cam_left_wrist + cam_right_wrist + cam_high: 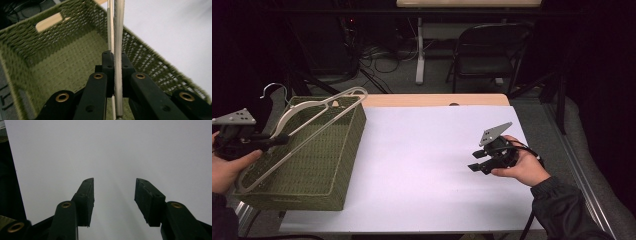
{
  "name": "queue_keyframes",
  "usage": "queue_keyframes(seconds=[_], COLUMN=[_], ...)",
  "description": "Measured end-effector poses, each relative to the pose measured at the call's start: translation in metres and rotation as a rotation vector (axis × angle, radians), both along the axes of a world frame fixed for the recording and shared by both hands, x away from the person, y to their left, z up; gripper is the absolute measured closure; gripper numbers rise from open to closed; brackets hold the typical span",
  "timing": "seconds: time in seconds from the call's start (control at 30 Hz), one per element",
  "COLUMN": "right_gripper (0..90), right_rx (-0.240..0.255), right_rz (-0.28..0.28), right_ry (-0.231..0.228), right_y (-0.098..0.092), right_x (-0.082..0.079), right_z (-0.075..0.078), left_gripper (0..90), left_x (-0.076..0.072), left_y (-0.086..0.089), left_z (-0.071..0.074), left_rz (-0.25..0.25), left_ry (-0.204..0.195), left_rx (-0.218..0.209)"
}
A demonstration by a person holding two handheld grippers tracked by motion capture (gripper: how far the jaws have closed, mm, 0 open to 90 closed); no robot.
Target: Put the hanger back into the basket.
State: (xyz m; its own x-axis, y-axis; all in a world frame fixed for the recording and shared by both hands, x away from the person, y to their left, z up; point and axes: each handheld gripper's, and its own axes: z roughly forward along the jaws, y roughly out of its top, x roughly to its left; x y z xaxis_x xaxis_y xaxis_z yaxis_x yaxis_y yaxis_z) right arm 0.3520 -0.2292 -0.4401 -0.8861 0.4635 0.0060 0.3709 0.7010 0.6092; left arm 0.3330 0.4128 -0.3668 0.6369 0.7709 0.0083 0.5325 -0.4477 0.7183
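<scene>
So here's where I'm at: my left gripper [271,140] has its jaws clamped tight on the hanger [314,116], pinching one of its thin pale bars right between the pads. In the left gripper view the bar [118,50] runs straight up through the closed jaws with the basket's woven floor below it. The hanger hangs tilted over the green basket [343,165], which sits at about 9 o'clock on the worktop [422,165]; its hook [273,89] pokes up past the far-left corner, and the low end seems to dip inside near the front rim, though I can't tell if it's actually touching the bottom.

My right gripper [478,161] is parked at around 3 o'clock, jaws apart, holding nothing, just white worktop under it.

My read: the grab is done, and the hanger is partway in or out of the basket. What's left is finishing that move and letting go.
</scene>
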Motion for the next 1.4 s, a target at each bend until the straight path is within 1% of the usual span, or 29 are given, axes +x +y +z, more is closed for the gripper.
queue_keyframes(seconds=[0.07, 0.1, 0.13, 0.2, 0.23, 0.27, 0.3, 0.33, 0.37, 0.4, 0.43, 0.47, 0.53, 0.6, 0.73, 0.83, 0.9, 0.93, 1.03, 1.07, 1.1, 1.13, 1.17, 1.2, 1.23, 1.27, 1.3, 1.37, 1.4], right_gripper=[50.1, 50.1, 50.1, 50.1, 50.1, 50.1, 50.1, 50.1, 50.1, 50.1, 50.1, 50.1, 50.1, 50.1, 50.1, 50.1, 50.1, 50.1, 50.1, 50.1, 50.1, 50.1, 50.1, 50.2, 50.1, 50.1, 50.1, 50.1, 50.1], right_rx=[0.004, 0.023, 0.023, -0.011, -0.015, -0.011, 0.013, 0.010, -0.032, -0.015, -0.004, -0.017, 0.016, 0.007, -0.020, -0.005, -0.003, -0.019, -0.004, -0.018, -0.010, 0.012, -0.014, 0.000, -0.016, 0.026, -0.013, -0.011, -0.008], right_rz=[-0.001, -0.009, -0.009, 0.001, -0.005, -0.010, -0.012, -0.010, 0.000, -0.010, -0.009, -0.009, -0.012, -0.013, -0.008, -0.007, -0.010, -0.006, -0.010, -0.009, -0.006, -0.014, -0.012, -0.013, -0.013, -0.022, -0.014, -0.018, -0.017], right_ry=[0.000, -0.012, -0.013, 0.008, 0.007, 0.006, -0.004, -0.004, 0.016, 0.005, 0.007, 0.007, -0.007, 0.002, 0.010, 0.007, 0.004, 0.015, 0.007, 0.016, 0.018, 0.009, 0.021, 0.018, 0.022, 0.005, 0.024, 0.026, 0.020], right_y=[0.001, 0.001, 0.001, 0.000, 0.000, 0.000, 0.001, 0.000, -0.001, 0.000, 0.000, -0.001, 0.000, -0.001, 0.000, 0.002, 0.002, 0.002, 0.002, 0.001, 0.001, 0.001, 0.000, 0.000, -0.001, -0.001, -0.002, -0.004, -0.004], right_x=[0.000, 0.000, 0.000, 0.000, 0.000, 0.000, 0.000, 0.000, 0.001, 0.000, 0.000, 0.000, 0.000, 0.001, 0.001, 0.001, 0.001, 0.001, 0.001, 0.001, 0.001, 0.001, 0.001, 0.001, 0.001, 0.000, 0.001, 0.000, 0.000], right_z=[-0.001, -0.002, -0.003, 0.000, 0.000, -0.001, -0.003, -0.003, -0.001, -0.003, -0.004, -0.003, -0.006, -0.005, -0.004, -0.006, -0.007, -0.006, -0.009, -0.009, -0.010, -0.012, -0.010, -0.012, -0.011, -0.015, -0.013, -0.013, -0.013], left_gripper=[87.0, 87.0, 87.1, 87.0, 87.0, 87.1, 87.0, 87.0, 87.0, 87.0, 87.1, 87.0, 87.0, 87.0, 87.0, 87.0, 87.0, 86.9, 86.9, 86.9, 86.9, 86.9, 86.9, 86.9, 86.9, 86.9, 86.9, 86.8, 86.9], left_x=[0.002, 0.002, 0.002, 0.003, 0.003, 0.003, 0.003, 0.003, 0.003, 0.003, 0.003, 0.003, 0.003, 0.003, 0.005, 0.008, 0.011, 0.012, 0.017, 0.018, 0.020, 0.021, 0.023, 0.025, 0.026, 0.028, 0.028, 0.031, 0.031], left_y=[0.008, 0.010, 0.013, 0.017, 0.019, 0.020, 0.022, 0.024, 0.026, 0.028, 0.029, 0.030, 0.032, 0.032, 0.030, 0.027, 0.023, 0.022, 0.018, 0.017, 0.015, 0.014, 0.013, 0.011, 0.010, 0.008, 0.007, 0.005, 0.004], left_z=[-0.004, -0.006, -0.008, -0.012, -0.013, -0.015, -0.016, -0.018, -0.019, -0.021, -0.022, -0.023, -0.025, -0.026, -0.027, -0.029, -0.030, -0.030, -0.031, -0.032, -0.033, -0.034, -0.036, -0.037, -0.039, -0.042, -0.044, -0.049, -0.051], left_rz=[0.019, 0.026, 0.031, 0.045, 0.046, 0.049, 0.057, 0.065, 0.071, 0.077, 0.074, 0.082, 0.088, 0.086, 0.082, 0.067, 0.067, 0.063, 0.060, 0.060, 0.058, 0.055, 0.053, 0.050, 0.053, 0.051, 0.049, 0.039, 0.038], left_ry=[0.011, 0.014, 0.015, 0.015, 0.016, 0.018, 0.018, 0.020, 0.024, 0.024, 0.024, 0.026, 0.023, 0.025, 0.028, 0.037, 0.040, 0.042, 0.045, 0.046, 0.048, 0.048, 0.054, 0.057, 0.056, 0.057, 0.058, 0.059, 0.063], left_rx=[0.011, 0.006, 0.009, 0.019, 0.022, 0.024, 0.027, 0.026, 0.027, 0.029, 0.037, 0.033, 0.039, 0.042, 0.059, 0.078, 0.084, 0.090, 0.097, 0.099, 0.100, 0.107, 0.112, 0.119, 0.125, 0.129, 0.135, 0.146, 0.148])
